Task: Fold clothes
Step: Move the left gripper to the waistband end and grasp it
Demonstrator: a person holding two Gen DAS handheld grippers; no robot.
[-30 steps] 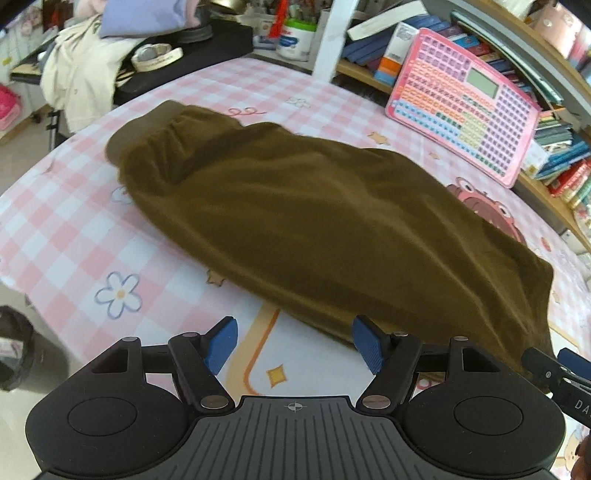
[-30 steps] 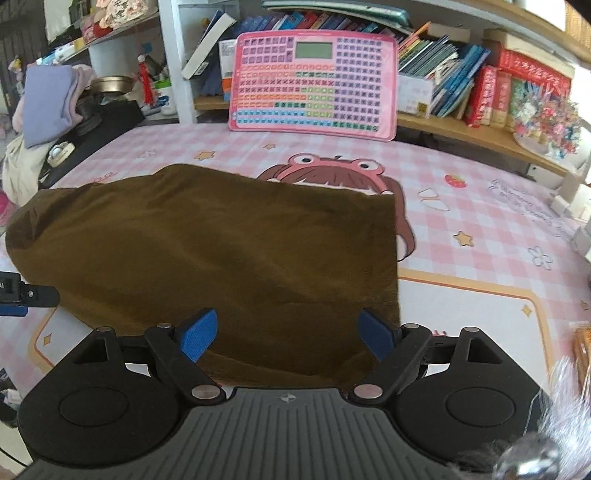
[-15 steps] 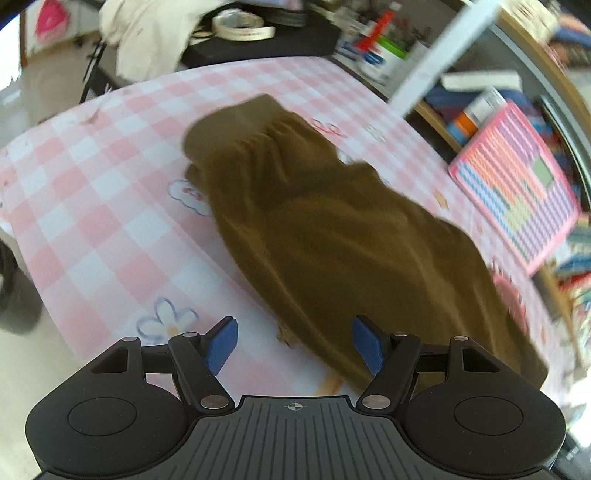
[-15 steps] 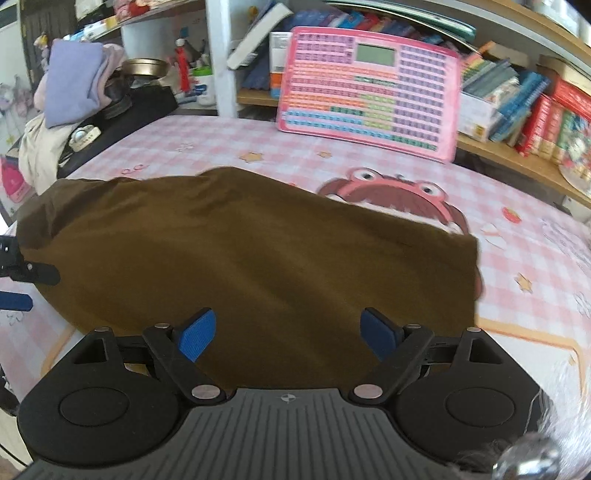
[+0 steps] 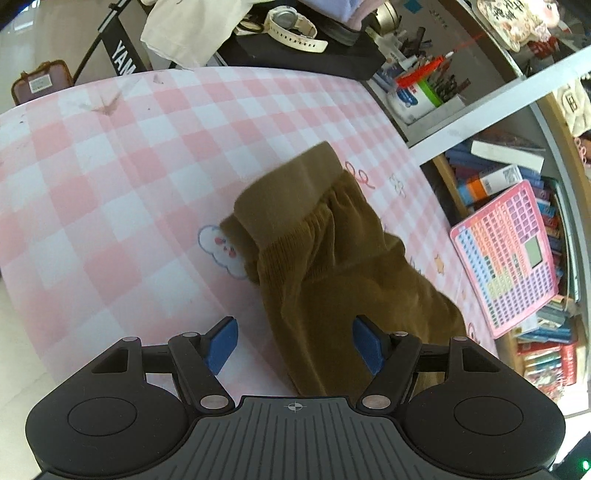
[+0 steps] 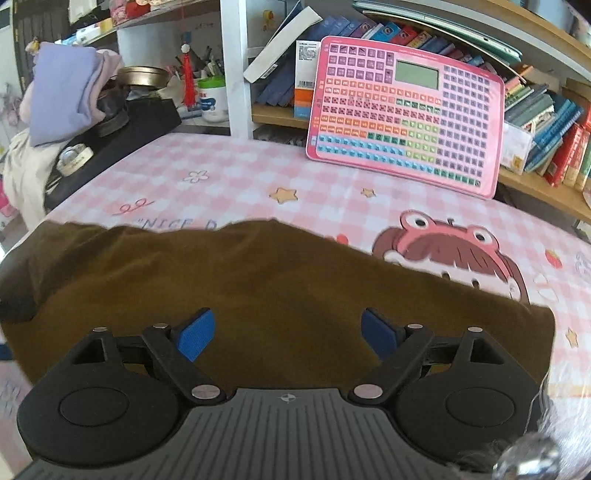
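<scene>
Brown corduroy trousers (image 5: 325, 266) lie flat on the pink checked tablecloth (image 5: 110, 177), folded lengthwise. In the left wrist view the ribbed waistband (image 5: 284, 192) points away from me. My left gripper (image 5: 295, 345) is open and hovers over the near edge of the cloth, a little behind the waistband, with nothing between its blue pads. In the right wrist view the trousers (image 6: 258, 291) spread across the whole width. My right gripper (image 6: 288, 334) is open above the middle of the garment and grips nothing.
A pink keyboard toy (image 6: 406, 118) leans against the bookshelf (image 6: 546, 122) behind the table. At the left end stand a black stand with a wristwatch (image 5: 295, 27), piled clothes (image 6: 62, 92) and a pen cup (image 6: 212, 99). The table edge (image 5: 22, 295) drops to the floor at left.
My left gripper has swung towards the waistband end and rolled, so the trousers now run away from it. My right gripper has slid left from the hem end to over the middle.
</scene>
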